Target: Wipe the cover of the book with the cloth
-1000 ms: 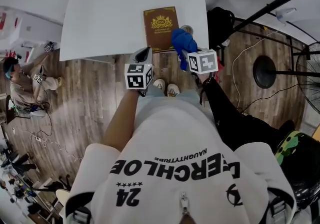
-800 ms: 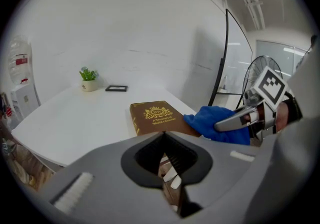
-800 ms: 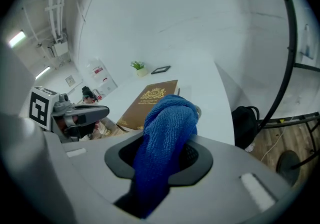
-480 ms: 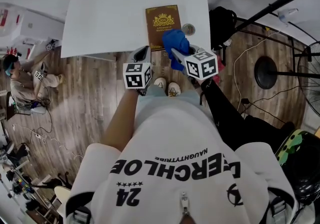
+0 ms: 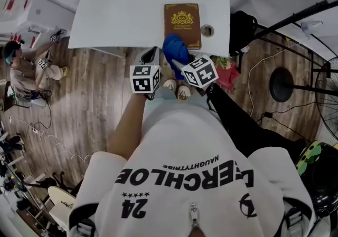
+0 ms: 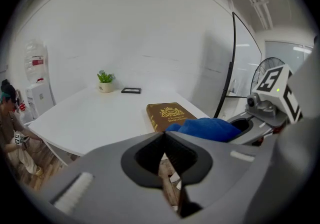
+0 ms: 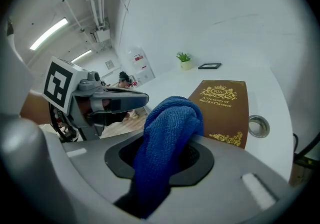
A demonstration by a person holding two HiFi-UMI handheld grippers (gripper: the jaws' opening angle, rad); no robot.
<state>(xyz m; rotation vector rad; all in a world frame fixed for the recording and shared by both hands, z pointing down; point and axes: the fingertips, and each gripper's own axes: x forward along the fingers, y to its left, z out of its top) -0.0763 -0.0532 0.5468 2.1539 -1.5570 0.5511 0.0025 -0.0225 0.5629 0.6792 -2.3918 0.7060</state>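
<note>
1. My right gripper [image 5: 180,62] carries a bunched blue cloth [image 5: 175,49] at the near edge of the white table [image 5: 116,14].
2. The cloth overlaps the near corner of the brown book [image 5: 182,17].
3. The book lies flat, gold crest up, with a small round object [image 5: 207,30] just beside it.
4. My left gripper [image 5: 151,55] hangs near the right one.

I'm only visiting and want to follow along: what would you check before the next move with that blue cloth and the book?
1. Grip: ok, the right gripper is shut on the blue cloth.
2. Contact with the book cover: not ok, the blue cloth hangs by its near edge and the cover shows bare.
3. Book closed, flat, cover up on the white table: ok.
4. Cover free of things: ok, the small metal ring lies beside the book, not on it.
5. Path clear of the left gripper: ok, it is shut, empty, and left of the blue cloth.
</note>
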